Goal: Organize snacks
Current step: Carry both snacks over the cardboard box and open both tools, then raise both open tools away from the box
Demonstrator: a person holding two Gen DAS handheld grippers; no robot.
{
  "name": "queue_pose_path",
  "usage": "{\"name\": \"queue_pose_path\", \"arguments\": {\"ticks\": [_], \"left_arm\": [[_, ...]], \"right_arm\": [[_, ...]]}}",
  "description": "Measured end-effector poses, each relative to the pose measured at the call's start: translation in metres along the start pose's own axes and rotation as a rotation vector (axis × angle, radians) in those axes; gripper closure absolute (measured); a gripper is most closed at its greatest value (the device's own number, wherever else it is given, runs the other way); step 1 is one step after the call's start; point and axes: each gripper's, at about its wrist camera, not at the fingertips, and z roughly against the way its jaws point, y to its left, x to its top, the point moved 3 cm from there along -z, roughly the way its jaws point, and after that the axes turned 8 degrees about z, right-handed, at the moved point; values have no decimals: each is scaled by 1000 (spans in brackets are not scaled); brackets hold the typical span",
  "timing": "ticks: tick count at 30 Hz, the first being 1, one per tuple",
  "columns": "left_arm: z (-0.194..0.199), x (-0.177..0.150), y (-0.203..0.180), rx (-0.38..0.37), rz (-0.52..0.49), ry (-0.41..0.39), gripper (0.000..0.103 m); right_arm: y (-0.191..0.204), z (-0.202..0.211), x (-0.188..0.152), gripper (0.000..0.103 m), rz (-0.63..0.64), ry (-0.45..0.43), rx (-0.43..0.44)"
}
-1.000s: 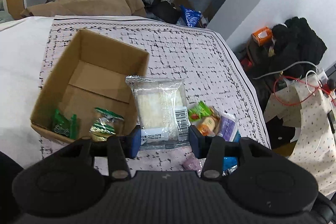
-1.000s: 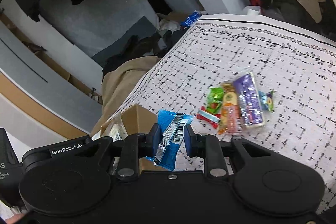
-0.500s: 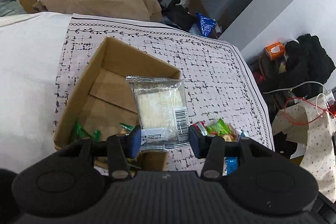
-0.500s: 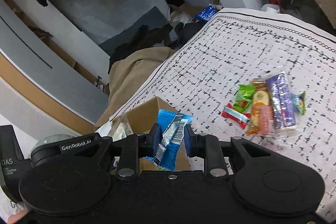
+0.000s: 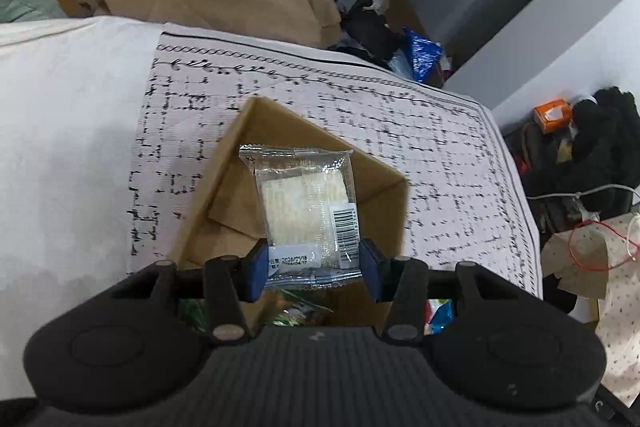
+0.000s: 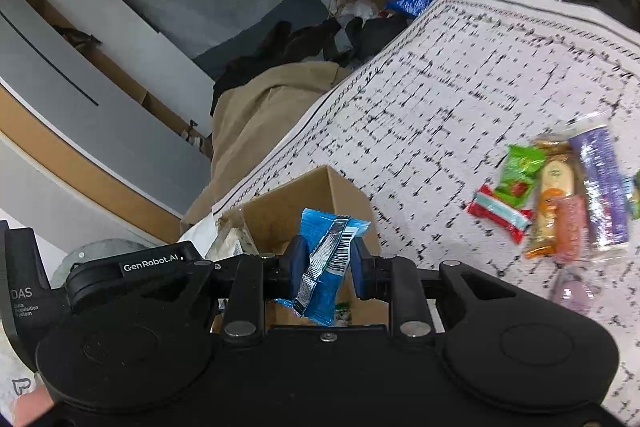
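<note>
1. And both hands have swung over from the snack pile. In the left wrist view the cardboard box (image 5: 304, 187), which sat off to the left a second ago, now fills the middle of the frame under the left gripper (image 5: 312, 267).
2. The left gripper has its jaws part-way closed on the lower edge of a clear cracker packet (image 5: 306, 211), which hangs right over the open box.
3. The right gripper (image 6: 326, 261) is pinched narrow on a blue wrapped snack (image 6: 326, 263); the box (image 6: 296, 215) has slid from lower left to centre frame behind it.
4. My read: two deliveries are lined up, and a release should send both into the box. Neither is let go yet.
5. Green-wrapped snacks (image 5: 296, 311) already lie in the box at the lower centre, partly hidden by the gripper body.
6. Plenty left to sort: a blurred cluster of snacks (image 6: 560, 199) (green, red, orange, pink, purple) lies on the patterned cloth (image 6: 440, 99) at the right edge.
7. What might get in the way: two grippers crowd one small opening, so they could bump. The near wall and raised inner flap could catch the wide packet.
</note>
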Motion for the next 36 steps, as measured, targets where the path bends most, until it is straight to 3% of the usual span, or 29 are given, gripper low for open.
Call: {"name": "queue_pose_path", "arguments": {"ticks": [10, 21, 22, 24, 31, 36], "left_arm": [[-23, 17, 20, 21, 41, 39, 56], [2, 26, 21, 28, 48, -4, 47], [4, 26, 23, 31, 49, -5, 47], [9, 25, 25, 34, 55, -8, 46], [26, 18, 26, 35, 62, -10, 40], [36, 8, 19, 37, 49, -7, 28]], "right_arm": [[24, -35, 4, 79, 29, 43, 16], [44, -39, 12, 75, 40, 27, 30], [46, -37, 12, 72, 39, 24, 38], [47, -32, 11, 54, 34, 23, 48], [36, -1, 6, 39, 19, -21, 13], [19, 25, 1, 24, 9, -49, -30]]}}
